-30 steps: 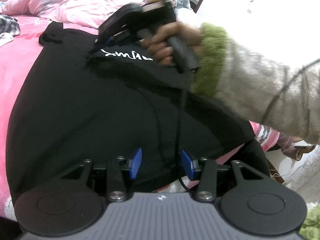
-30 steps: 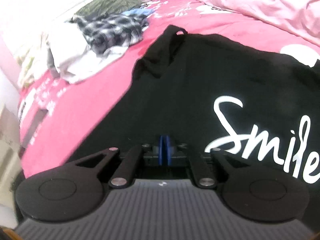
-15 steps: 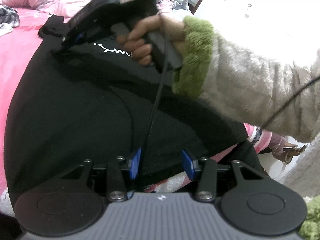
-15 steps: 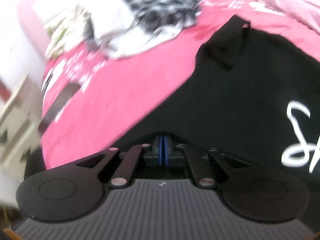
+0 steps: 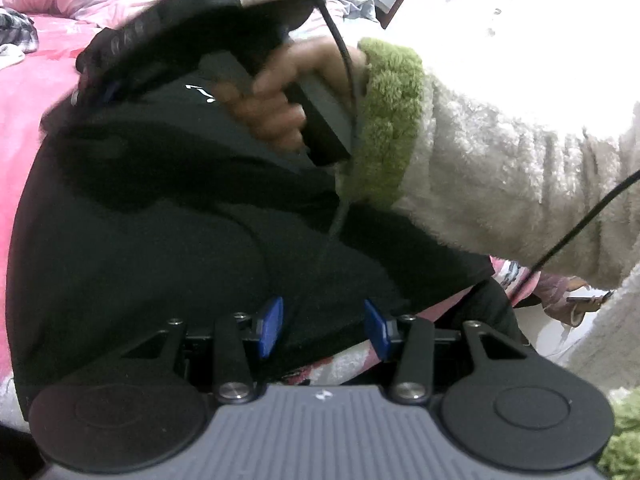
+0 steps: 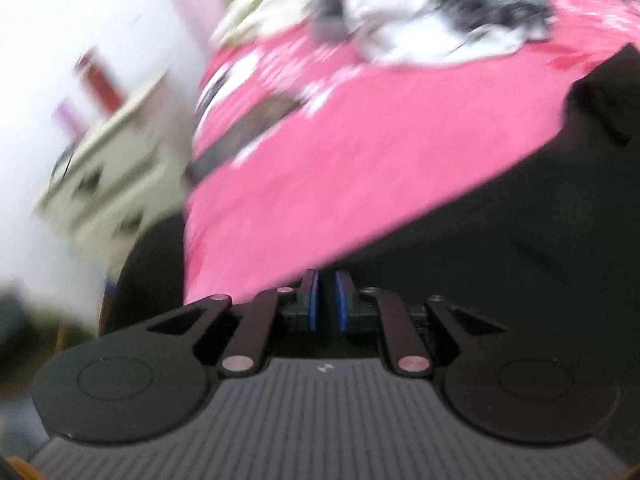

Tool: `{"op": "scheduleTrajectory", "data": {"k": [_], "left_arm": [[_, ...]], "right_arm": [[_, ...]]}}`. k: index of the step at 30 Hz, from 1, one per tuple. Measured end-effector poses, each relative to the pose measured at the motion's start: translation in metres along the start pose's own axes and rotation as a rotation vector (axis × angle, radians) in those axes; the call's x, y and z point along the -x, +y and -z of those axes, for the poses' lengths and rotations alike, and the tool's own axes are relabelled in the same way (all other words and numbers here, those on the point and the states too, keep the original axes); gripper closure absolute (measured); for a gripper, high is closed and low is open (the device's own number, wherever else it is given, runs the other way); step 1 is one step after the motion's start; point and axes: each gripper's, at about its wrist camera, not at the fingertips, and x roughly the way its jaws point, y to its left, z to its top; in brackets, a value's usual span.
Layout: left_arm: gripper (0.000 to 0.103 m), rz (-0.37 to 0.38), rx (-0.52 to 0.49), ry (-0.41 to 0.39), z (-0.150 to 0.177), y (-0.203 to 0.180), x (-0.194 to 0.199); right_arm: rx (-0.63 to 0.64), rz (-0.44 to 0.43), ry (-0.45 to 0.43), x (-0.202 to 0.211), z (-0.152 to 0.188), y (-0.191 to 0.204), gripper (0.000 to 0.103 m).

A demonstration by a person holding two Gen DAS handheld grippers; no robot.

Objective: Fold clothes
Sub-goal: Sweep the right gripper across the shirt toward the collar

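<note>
Pink bed (image 6: 360,168) under black T-shirt (image 5: 160,240), spread flat for folding. Left gripper (image 5: 322,326) at near hem, fingers (image 5: 269,326) apart, gripping nothing. Right gripper (image 6: 325,300) at shirt's left edge, fingers opening slightly; nothing seen between them.

Pink-sheeted bed (image 6: 360,152), blurred cream dresser (image 6: 116,160) beside it, bright white wall (image 5: 540,40) behind.

T-shirt (image 5: 160,240) lies on bed (image 6: 320,160), clothes pile (image 6: 460,20) beyond.
</note>
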Motion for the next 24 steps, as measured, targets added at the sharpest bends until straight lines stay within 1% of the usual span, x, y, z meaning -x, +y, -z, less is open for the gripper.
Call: {"op": "scheduleTrajectory", "data": {"k": [3, 5, 6, 9, 12, 14, 16, 19, 21, 24], "left_arm": [[0.057, 0.003, 0.001, -0.004, -0.001, 0.000, 0.002], [0.057, 0.003, -0.004, -0.009, -0.001, 0.001, 0.007], [0.057, 0.003, -0.004, -0.011, -0.002, 0.002, 0.011], [0.057, 0.001, 0.004, -0.012, -0.008, 0.006, 0.028], [0.057, 0.003, 0.008, -0.029, -0.024, 0.012, 0.047], [0.057, 0.004, 0.006, -0.048, -0.042, 0.016, 0.054], [0.057, -0.004, 0.003, -0.068, -0.064, 0.016, 0.048], [0.057, -0.068, -0.019, -0.064, -0.093, 0.017, 0.021], [0.057, -0.110, -0.053, -0.061, -0.103, 0.018, -0.001], [0.059, -0.179, -0.086, -0.023, -0.107, 0.025, -0.034]], "right_arm": [[-0.065, 0.065, -0.100, 0.021, -0.006, -0.006, 0.091], [-0.112, 0.068, -0.177, 0.074, 0.012, -0.012, 0.091], [-0.138, 0.083, -0.218, 0.103, 0.025, -0.013, 0.091], [-0.219, 0.182, -0.343, 0.190, 0.073, -0.019, 0.090], [-0.293, 0.330, -0.416, 0.248, 0.112, -0.023, 0.089], [-0.340, 0.426, -0.458, 0.282, 0.136, -0.025, 0.087], [-0.365, 0.483, -0.493, 0.296, 0.144, -0.028, 0.087], [-0.339, 0.494, -0.527, 0.291, 0.128, -0.036, 0.087], [-0.318, 0.499, -0.544, 0.285, 0.116, -0.040, 0.087], [-0.221, 0.460, -0.473, 0.252, 0.083, -0.050, 0.087]]}}
